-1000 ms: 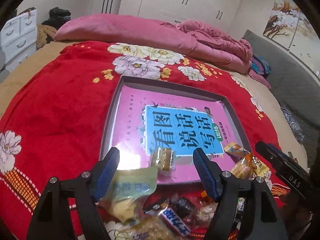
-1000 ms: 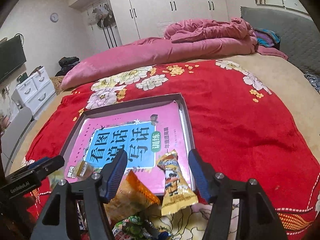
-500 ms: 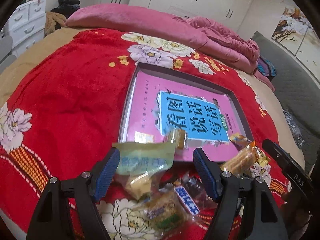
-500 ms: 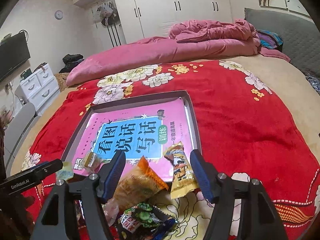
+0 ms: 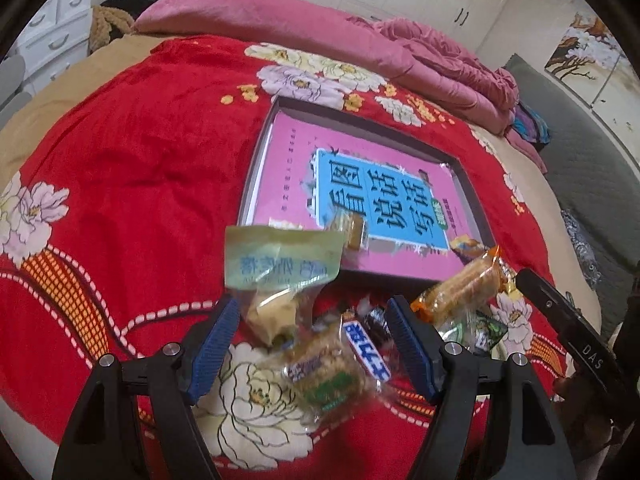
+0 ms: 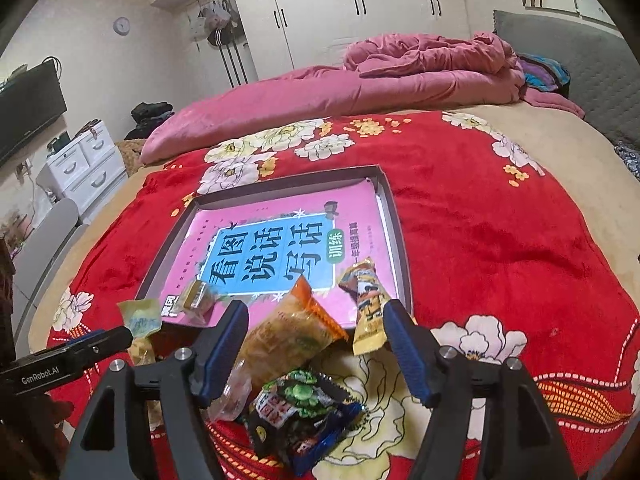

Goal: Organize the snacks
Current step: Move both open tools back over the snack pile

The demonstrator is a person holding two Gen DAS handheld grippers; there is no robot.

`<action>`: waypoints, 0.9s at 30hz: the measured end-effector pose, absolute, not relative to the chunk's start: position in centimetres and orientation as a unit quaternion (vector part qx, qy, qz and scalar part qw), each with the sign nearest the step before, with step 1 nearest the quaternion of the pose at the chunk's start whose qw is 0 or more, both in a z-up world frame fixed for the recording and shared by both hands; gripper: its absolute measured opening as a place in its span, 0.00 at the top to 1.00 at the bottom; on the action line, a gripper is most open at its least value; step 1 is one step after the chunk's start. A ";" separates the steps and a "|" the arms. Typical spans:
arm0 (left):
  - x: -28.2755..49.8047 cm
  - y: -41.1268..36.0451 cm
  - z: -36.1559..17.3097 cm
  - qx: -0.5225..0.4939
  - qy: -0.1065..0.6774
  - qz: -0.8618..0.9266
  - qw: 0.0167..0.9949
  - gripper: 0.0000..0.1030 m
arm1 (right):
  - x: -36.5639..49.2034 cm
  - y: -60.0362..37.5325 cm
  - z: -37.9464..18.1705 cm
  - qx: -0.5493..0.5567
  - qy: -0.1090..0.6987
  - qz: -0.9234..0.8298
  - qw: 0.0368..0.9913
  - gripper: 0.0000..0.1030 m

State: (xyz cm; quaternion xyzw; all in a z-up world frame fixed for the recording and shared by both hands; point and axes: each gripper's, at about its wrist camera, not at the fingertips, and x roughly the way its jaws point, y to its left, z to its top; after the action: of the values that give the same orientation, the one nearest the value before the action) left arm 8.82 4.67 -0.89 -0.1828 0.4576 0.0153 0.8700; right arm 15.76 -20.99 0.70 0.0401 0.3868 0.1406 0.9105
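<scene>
A shallow grey tray (image 5: 262,148) (image 6: 394,216) lined with a pink book lies on the red floral blanket. A small caramel candy (image 5: 354,231) (image 6: 196,295) rests on the book. My left gripper (image 5: 314,340) is open over a pile of snacks: a green-topped packet (image 5: 280,264) just past its fingertips, a cracker packet (image 5: 326,378) and a blue-and-white bar (image 5: 366,350) between the fingers. My right gripper (image 6: 314,344) is opening, with an orange packet (image 6: 292,332) lying loose between the jaws. A yellow bar (image 6: 366,308) leans over the tray's near rim. A dark packet (image 6: 304,408) lies below.
A rumpled pink duvet (image 6: 400,76) runs across the far side of the bed. White drawers (image 6: 84,164) stand off the left side, wardrobes at the back. The blanket (image 5: 132,168) stretches left of the tray. Each gripper shows at the edge of the other's view.
Both grippers have drawn back from the tray toward the near edge, so more of the snack pile shows. The right jaws stand a little wider. The yellow bar is no longer between them.
</scene>
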 end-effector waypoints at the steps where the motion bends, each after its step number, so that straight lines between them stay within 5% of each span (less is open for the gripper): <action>1: 8.8 4.6 -0.9 -0.182 0.460 0.015 0.869 0.25 | 15.6 -21.0 0.6 0.042 0.389 0.142 0.909 0.32; 27: 8.0 2.0 -3.9 -0.175 0.539 0.017 0.824 0.25 | 14.5 -21.3 -1.2 0.083 0.441 0.165 0.878 0.32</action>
State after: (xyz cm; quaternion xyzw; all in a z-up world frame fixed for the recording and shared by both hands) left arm 8.02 2.01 -3.86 -0.1746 0.5392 0.0166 0.8237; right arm 14.48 -21.30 -1.22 0.0826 0.4408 0.1647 0.8785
